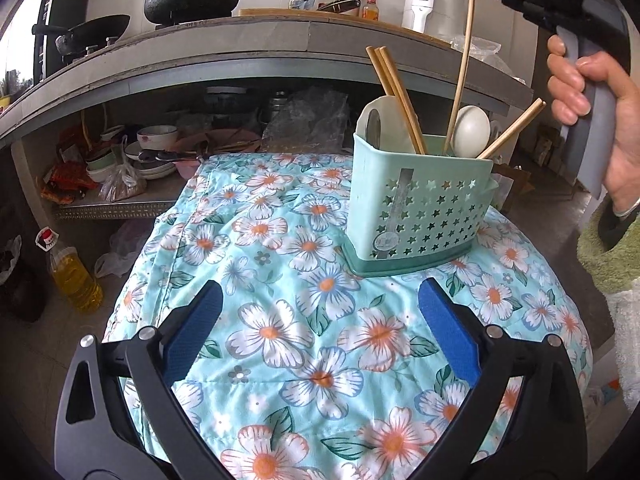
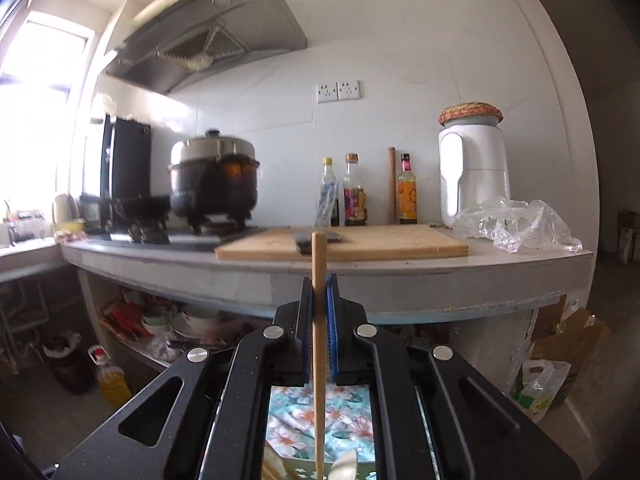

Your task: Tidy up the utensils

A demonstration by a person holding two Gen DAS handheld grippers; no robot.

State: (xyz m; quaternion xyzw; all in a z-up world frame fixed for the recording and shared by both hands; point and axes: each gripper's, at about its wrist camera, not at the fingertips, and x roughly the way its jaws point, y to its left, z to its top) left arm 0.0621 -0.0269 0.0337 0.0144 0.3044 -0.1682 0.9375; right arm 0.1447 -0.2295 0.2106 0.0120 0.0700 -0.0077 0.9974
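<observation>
While the right gripper (image 2: 320, 300) is clamped narrow on a single wooden chopstick (image 2: 319, 320), the stick stands near upright between its blue pads (image 2: 331, 320), one end above the jaws, the other reaching down into the basket below.

Item, held: chopstick. Judged light, stiff and smooth; a thin round shaft that may pivot or slip in flat pads. Best gripped mid-length or slightly above, square across the pads.

Item, below the tool: green star-punched utensil basket (image 1: 420, 208), standing on a floral cloth (image 1: 280, 280). It holds further chopsticks (image 1: 396, 96), a white spoon (image 1: 472, 128) and a white ladle-like piece. Light plastic, likely to tip if a stick levers against its rim.

Item, left gripper (image 1: 320, 328): jaws wide, nothing between them, hovering over the cloth just short of the basket.

Beyond: grey counter (image 2: 360, 276) with a cutting board.
</observation>
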